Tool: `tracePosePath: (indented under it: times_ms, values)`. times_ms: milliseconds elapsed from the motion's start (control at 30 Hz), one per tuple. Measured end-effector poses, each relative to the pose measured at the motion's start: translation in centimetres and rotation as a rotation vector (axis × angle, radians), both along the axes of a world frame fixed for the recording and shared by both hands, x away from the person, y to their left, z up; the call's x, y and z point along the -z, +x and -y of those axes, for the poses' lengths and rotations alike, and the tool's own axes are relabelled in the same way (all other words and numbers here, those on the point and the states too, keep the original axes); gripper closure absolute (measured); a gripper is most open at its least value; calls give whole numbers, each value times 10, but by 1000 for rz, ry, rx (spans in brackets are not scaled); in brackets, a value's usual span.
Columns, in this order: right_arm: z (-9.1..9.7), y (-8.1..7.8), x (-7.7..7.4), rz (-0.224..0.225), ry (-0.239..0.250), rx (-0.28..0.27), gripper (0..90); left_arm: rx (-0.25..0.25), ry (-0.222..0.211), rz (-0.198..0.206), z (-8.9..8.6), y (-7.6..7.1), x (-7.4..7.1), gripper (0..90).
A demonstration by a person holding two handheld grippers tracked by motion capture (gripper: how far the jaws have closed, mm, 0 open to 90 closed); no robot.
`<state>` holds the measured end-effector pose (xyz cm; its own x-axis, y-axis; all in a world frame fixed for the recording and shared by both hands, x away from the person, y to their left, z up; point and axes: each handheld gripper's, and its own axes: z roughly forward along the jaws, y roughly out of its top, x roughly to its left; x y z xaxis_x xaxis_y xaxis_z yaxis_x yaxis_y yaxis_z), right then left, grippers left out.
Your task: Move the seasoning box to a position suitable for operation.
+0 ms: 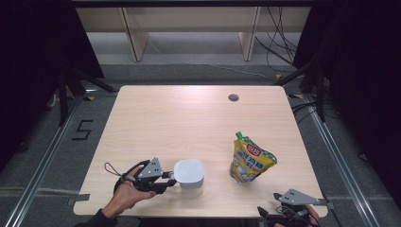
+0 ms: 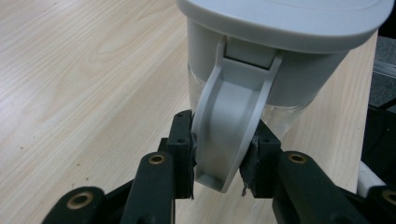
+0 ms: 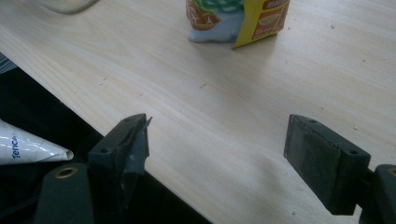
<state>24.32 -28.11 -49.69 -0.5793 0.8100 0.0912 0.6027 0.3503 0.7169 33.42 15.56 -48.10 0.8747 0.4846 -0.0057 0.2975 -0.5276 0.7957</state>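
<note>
On the pale wooden counter [image 1: 189,118], my left fingers [image 2: 217,161] pinch the white pitcher [image 1: 189,174] by its upright handle [image 2: 229,135]; the pouch [image 1: 249,160] stands nearer my right fingers [image 3: 217,149], spread empty.

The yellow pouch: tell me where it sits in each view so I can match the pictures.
High view: the yellow pouch stands right of centre on the table, to the right of the white jug.
Left gripper view: not in it.
Right gripper view: its bottom is at the top edge, past the open jaws.
Shared landmark: the light wood table top.
</note>
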Motion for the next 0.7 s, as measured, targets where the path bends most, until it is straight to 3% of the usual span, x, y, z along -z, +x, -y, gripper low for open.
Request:
tracePosePath:
  times_ms: [433, 467, 500, 533, 567, 700]
  values:
    - [3, 0, 0, 6, -14, 12, 231, 19, -3, 9, 16, 3, 1, 679]
    - [1, -2, 0, -39, 15, 38, 231, 33, 6, 27, 17, 6, 0, 679]
    - [4, 1, 1, 5, -12, 9, 231, 22, -11, 13, 18, 6, 2, 679]
    - [4, 1, 1, 11, -11, 12, 231, 38, 5, 29, 18, 8, 1, 680]
    - [4, 1, 2, 10, -3, 8, 232, 17, -17, 16, 20, 9, 3, 680]
    - [5, 0, 1, 12, 0, 10, 231, 16, -27, 16, 19, 9, 3, 677]
